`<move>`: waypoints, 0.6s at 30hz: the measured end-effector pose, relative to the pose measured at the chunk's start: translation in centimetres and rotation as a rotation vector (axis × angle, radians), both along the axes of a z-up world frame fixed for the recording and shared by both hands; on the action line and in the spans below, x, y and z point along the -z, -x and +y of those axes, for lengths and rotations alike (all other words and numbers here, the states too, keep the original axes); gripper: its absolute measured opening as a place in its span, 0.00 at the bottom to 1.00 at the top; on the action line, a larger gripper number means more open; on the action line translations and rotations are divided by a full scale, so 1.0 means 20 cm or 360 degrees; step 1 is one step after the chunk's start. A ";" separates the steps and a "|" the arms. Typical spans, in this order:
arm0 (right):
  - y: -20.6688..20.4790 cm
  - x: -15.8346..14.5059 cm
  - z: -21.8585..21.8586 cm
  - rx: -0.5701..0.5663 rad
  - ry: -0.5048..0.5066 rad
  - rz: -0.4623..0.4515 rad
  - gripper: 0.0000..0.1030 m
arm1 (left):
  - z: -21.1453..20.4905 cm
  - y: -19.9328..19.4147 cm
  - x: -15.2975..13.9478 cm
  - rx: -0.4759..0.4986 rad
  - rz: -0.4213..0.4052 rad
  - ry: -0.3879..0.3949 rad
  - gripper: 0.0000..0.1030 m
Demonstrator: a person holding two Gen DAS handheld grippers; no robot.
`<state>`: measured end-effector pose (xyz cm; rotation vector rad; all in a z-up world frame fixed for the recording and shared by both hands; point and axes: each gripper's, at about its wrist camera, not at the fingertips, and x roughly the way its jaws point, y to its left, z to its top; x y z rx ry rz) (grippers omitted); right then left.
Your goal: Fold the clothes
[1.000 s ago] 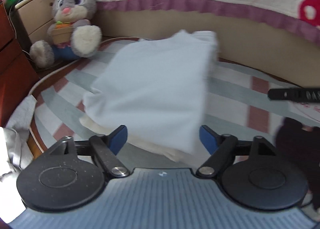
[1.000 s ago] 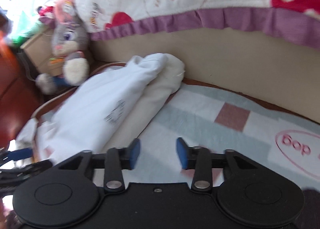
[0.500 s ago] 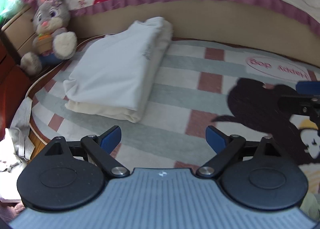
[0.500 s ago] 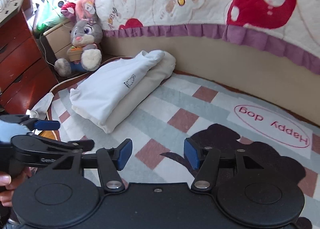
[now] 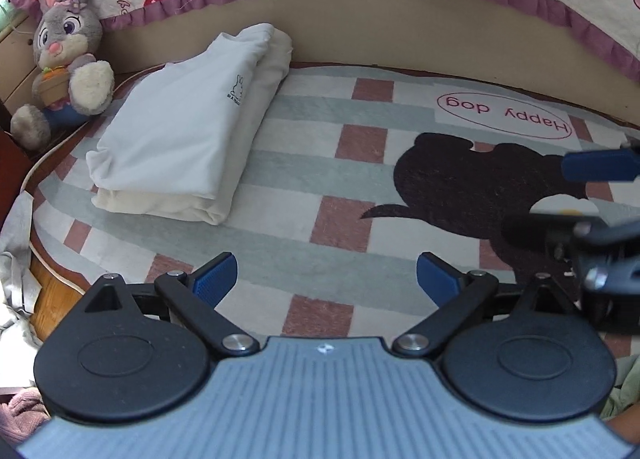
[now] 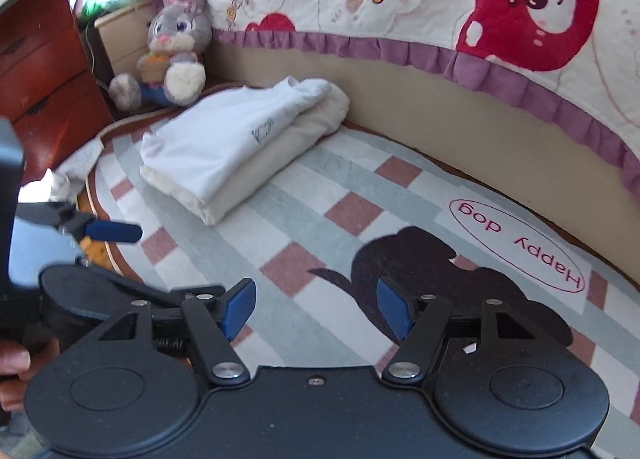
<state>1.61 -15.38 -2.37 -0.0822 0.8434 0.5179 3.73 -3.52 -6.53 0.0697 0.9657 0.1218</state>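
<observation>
A folded white shirt (image 5: 180, 131) with a small rabbit print lies on top of a folded cream garment (image 5: 272, 75) on the checked rug (image 5: 352, 195), far left. The same stack shows in the right wrist view, white shirt (image 6: 224, 143) over cream garment (image 6: 296, 139). My left gripper (image 5: 326, 279) is open and empty, well back from the stack. My right gripper (image 6: 316, 305) is open and empty over the rug's dark dog figure. One right gripper fingertip (image 5: 596, 165) shows at the left view's right edge, and a left gripper fingertip (image 6: 114, 231) shows at the right view's left edge.
A grey plush rabbit (image 5: 64, 55) sits at the rug's far left corner, also seen in the right wrist view (image 6: 172, 55). A bed side with a purple-frilled quilt (image 6: 440, 59) runs along the back. A red wooden cabinet (image 6: 44, 71) stands left. Crumpled grey cloth (image 5: 16, 259) lies off the rug's left edge.
Both grippers have pulled back from the folded stack, which now lies still on the rug. Both stayed open and empty.
</observation>
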 end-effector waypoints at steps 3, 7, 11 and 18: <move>0.00 0.01 0.00 0.0005 0.0006 0.0011 0.70 | 0.01 0.01 -0.01 -0.0030 -0.0021 0.0012 0.95; 0.00 0.03 0.00 0.0011 0.0016 0.0023 0.70 | 0.01 0.01 -0.02 -0.0052 -0.0037 -0.0039 0.95; 0.00 0.04 -0.01 0.0017 0.0007 0.0027 0.71 | 0.03 0.01 -0.02 -0.0086 -0.0040 -0.0006 0.95; 0.01 0.04 0.00 -0.0004 0.0018 0.0027 0.71 | 0.04 0.01 -0.03 -0.0107 -0.0034 0.0015 0.96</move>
